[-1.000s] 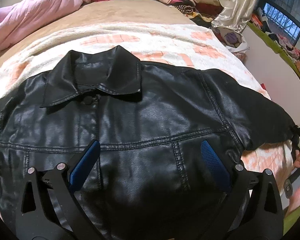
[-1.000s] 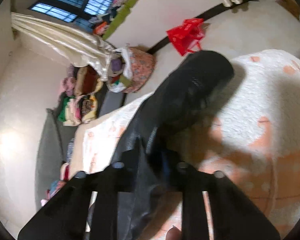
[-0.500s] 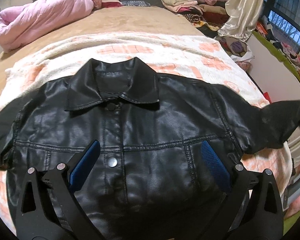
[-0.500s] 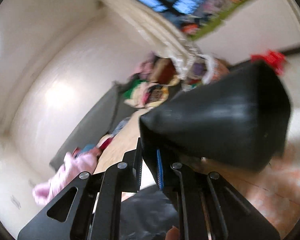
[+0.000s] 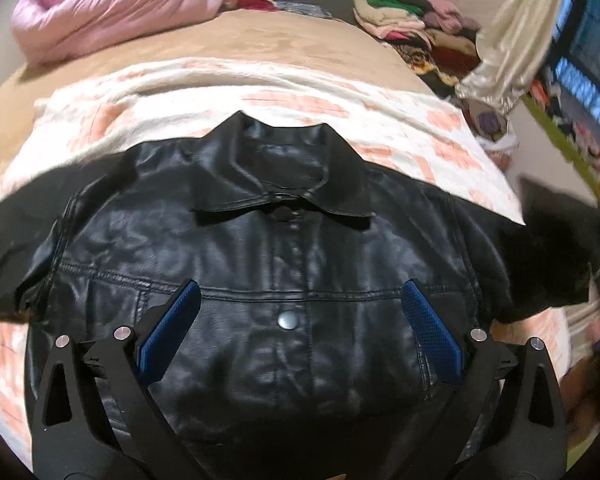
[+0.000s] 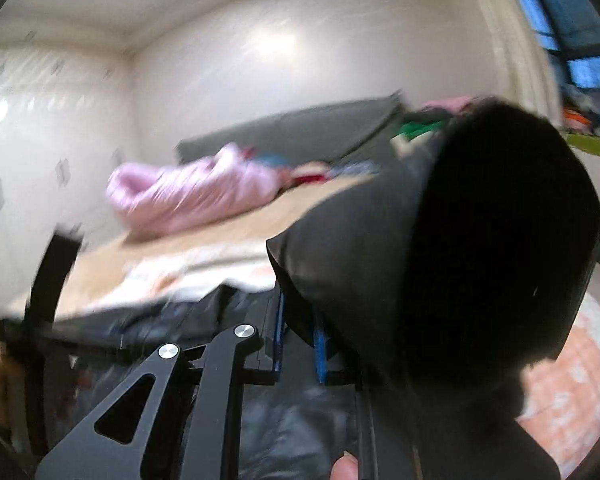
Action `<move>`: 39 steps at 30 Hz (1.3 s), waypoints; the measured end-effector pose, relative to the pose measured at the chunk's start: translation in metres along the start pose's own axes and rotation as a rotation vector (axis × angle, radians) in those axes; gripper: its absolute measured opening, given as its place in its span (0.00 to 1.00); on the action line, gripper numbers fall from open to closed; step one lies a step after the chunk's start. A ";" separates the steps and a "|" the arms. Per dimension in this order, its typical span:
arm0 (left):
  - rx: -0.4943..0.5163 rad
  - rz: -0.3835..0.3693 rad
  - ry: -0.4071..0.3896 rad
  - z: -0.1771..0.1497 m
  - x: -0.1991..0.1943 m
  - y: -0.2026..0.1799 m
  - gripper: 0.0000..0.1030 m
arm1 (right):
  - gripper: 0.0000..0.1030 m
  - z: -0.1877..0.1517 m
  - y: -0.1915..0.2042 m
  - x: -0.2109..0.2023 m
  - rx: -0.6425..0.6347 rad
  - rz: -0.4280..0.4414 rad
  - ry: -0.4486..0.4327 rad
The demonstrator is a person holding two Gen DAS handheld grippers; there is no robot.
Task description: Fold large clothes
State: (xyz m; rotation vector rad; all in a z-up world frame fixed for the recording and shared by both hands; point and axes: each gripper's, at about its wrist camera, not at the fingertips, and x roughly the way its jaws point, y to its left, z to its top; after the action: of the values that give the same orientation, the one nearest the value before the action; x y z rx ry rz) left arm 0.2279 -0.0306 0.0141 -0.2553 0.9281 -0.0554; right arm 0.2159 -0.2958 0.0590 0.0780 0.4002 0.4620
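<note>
A black leather jacket [image 5: 283, 264] lies front up and buttoned on a white and orange blanket [image 5: 340, 100] on the bed, collar toward the far side. My left gripper [image 5: 300, 320] is open and empty, hovering over the jacket's chest. My right gripper [image 6: 297, 336] is shut on the jacket's right sleeve [image 6: 460, 248] and holds it lifted above the bed; the cuff opening faces the camera. The lifted sleeve also shows at the right edge of the left wrist view [image 5: 560, 248].
A pink padded jacket [image 5: 111, 8] lies at the far left of the bed. A stack of folded clothes [image 5: 416, 28] and a cream curtain [image 5: 512, 40] stand at the far right. The bed edge drops off at the right.
My right gripper has raised the sleeve off the blanket and swung it toward the jacket body. The left gripper has shifted so the jacket sits more centred under it, still open.
</note>
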 end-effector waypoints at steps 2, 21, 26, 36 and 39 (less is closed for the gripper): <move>-0.033 -0.013 -0.013 0.000 -0.006 0.014 0.91 | 0.11 -0.010 0.020 0.017 -0.061 0.024 0.064; -0.271 -0.213 0.023 -0.014 -0.003 0.075 0.91 | 0.27 -0.093 0.088 0.076 -0.202 0.029 0.494; -0.325 -0.288 0.045 -0.017 0.008 0.080 0.91 | 0.83 -0.080 0.102 0.064 -0.150 0.151 0.444; -0.312 -0.402 0.165 -0.007 0.054 0.047 0.91 | 0.83 -0.037 0.059 0.021 -0.012 0.119 0.274; -0.318 -0.393 0.197 -0.012 0.066 0.039 0.72 | 0.83 -0.029 0.043 0.012 0.037 0.084 0.231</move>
State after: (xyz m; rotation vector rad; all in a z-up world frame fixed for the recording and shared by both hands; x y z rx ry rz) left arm 0.2554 -0.0057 -0.0545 -0.7366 1.0710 -0.3002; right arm 0.1968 -0.2523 0.0353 0.0773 0.6339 0.5488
